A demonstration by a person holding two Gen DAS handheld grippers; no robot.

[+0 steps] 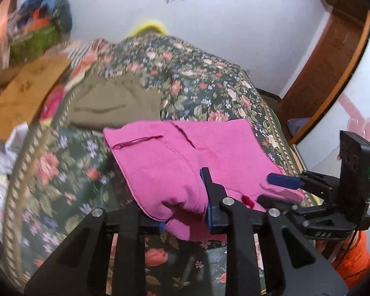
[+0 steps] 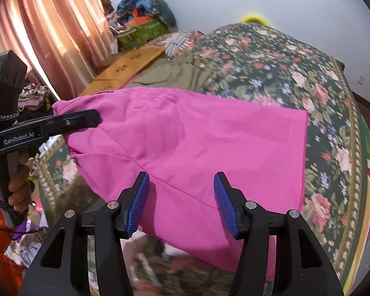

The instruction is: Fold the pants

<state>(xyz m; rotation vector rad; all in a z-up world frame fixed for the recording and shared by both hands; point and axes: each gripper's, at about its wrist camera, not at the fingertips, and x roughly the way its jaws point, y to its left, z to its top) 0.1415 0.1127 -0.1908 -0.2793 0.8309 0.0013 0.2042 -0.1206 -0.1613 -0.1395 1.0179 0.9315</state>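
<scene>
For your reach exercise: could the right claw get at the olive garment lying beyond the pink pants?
Probably yes. The right claw is open and holds nothing; only the pink pants lie between it and the olive garment.

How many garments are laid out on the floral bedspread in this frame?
2: bright pink fabric pants at the near edge, pinched by the left gripper, and an olive-green folded garment farther back beside the cardboard box. Others may be hidden in the clutter.
</scene>
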